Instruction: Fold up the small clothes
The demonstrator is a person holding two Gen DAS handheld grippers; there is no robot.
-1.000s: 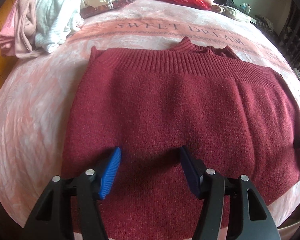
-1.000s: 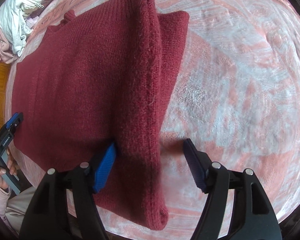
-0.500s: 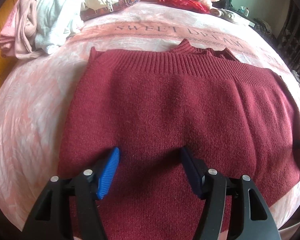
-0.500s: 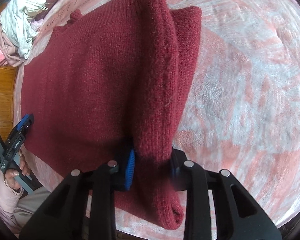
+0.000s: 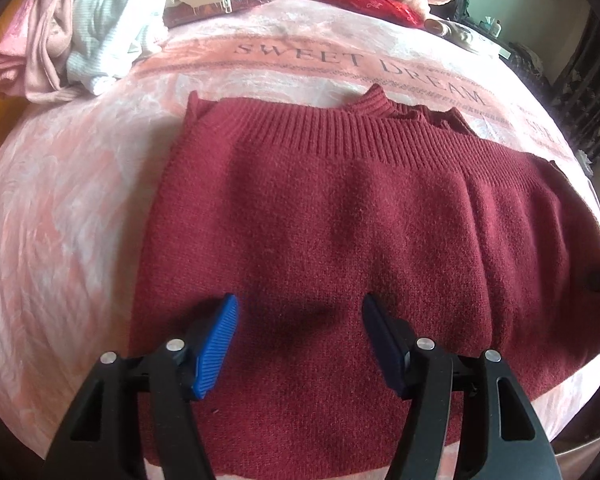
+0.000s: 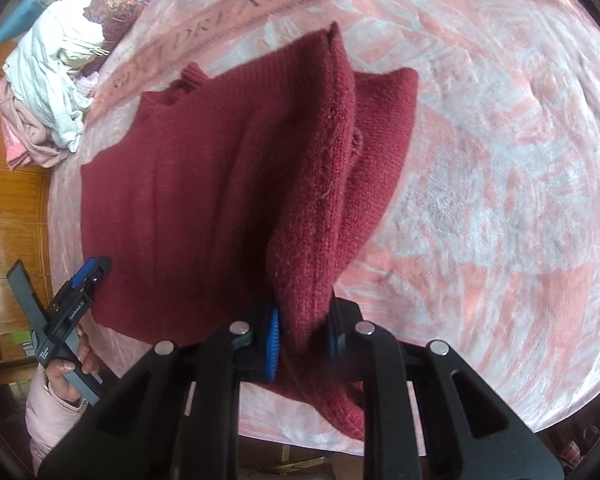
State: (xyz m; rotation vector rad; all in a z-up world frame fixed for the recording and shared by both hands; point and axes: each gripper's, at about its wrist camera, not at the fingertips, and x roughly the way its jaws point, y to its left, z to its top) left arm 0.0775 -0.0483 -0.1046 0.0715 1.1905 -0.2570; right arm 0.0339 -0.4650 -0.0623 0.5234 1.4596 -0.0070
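Closest in the right wrist view, the right gripper point(image 6: 302, 336) has its jaws clamped on a thick folded edge of the dark red sweater point(image 6: 204, 200), which is lifted off the blanket point(image 6: 500, 200) into a raised ridge running away from the camera. A loose end of the knit hangs below the blue pads point(image 6: 274, 340). Off to the left, the left gripper point(image 6: 88, 276) is held in the person's hand point(image 6: 70, 364) at the sweater's near edge. In the left wrist view, that left gripper point(image 5: 300, 320) hovers with its jaws spread wide over the flat body of the sweater point(image 5: 340, 220), gripping nothing. Beyond, the ribbed hem point(image 5: 340, 132) lies toward the "SWEET DREAM" lettering point(image 5: 360, 64) on the pink blanket point(image 5: 60, 200). Farthest back sits a pile of clothes point(image 5: 80, 28).
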